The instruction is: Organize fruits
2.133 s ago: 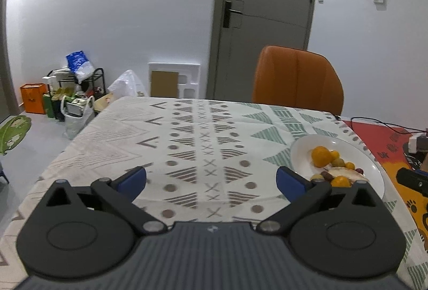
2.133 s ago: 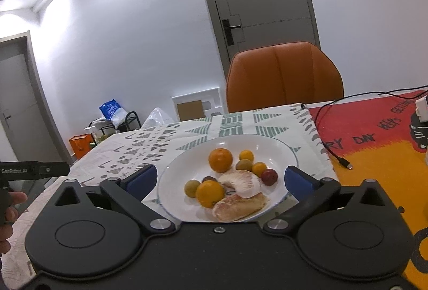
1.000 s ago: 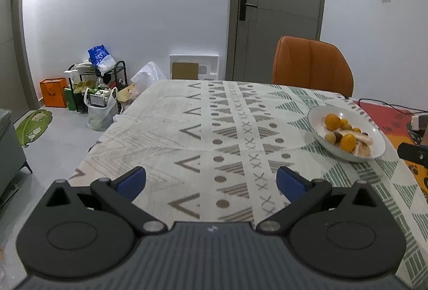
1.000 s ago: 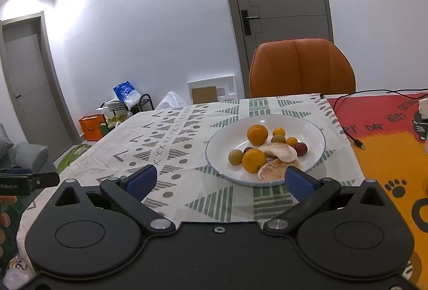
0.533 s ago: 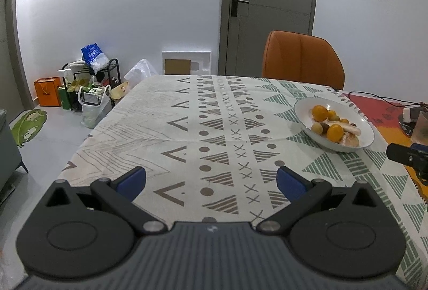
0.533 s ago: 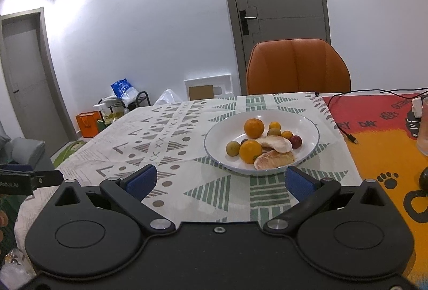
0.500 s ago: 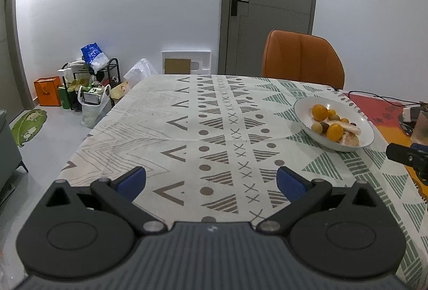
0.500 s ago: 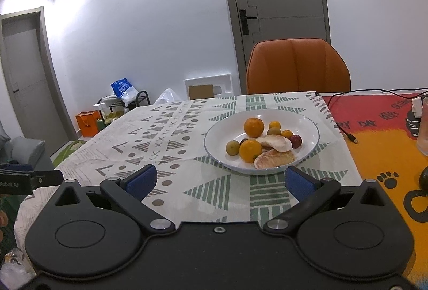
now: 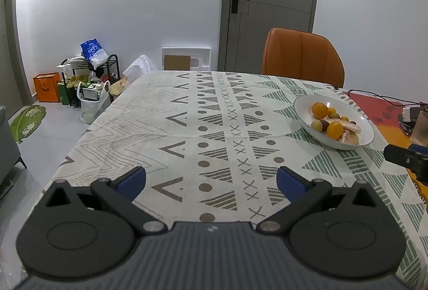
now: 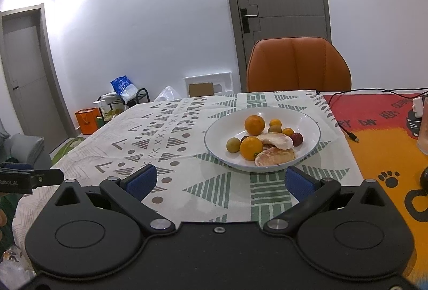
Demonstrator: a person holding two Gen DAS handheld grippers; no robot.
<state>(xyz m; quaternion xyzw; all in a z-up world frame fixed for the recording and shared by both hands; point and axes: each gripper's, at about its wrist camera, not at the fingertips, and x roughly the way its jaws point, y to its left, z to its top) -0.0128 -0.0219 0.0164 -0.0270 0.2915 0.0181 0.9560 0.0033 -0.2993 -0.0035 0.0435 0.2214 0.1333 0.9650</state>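
I see the counter (image 10: pixel 187 129) under a patterned cloth, with the white plate (image 10: pixel 307 124) of fruit toward its right side. My left gripper (image 9: pixel 211 181) and right gripper (image 10: pixel 218 181) both hang wide and empty, short of the plate. Two peeled citrus pieces (image 10: pixel 275 156) lie lengthwise left to right. Oranges (image 10: pixel 254 124) partly hide the smaller fruit; a glass (image 10: pixel 423 134) is cut off at the right edge.

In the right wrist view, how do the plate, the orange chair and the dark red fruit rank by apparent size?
1. Orange chair, though it stands farther back.
2. Plate.
3. Dark red fruit, by far the smallest.
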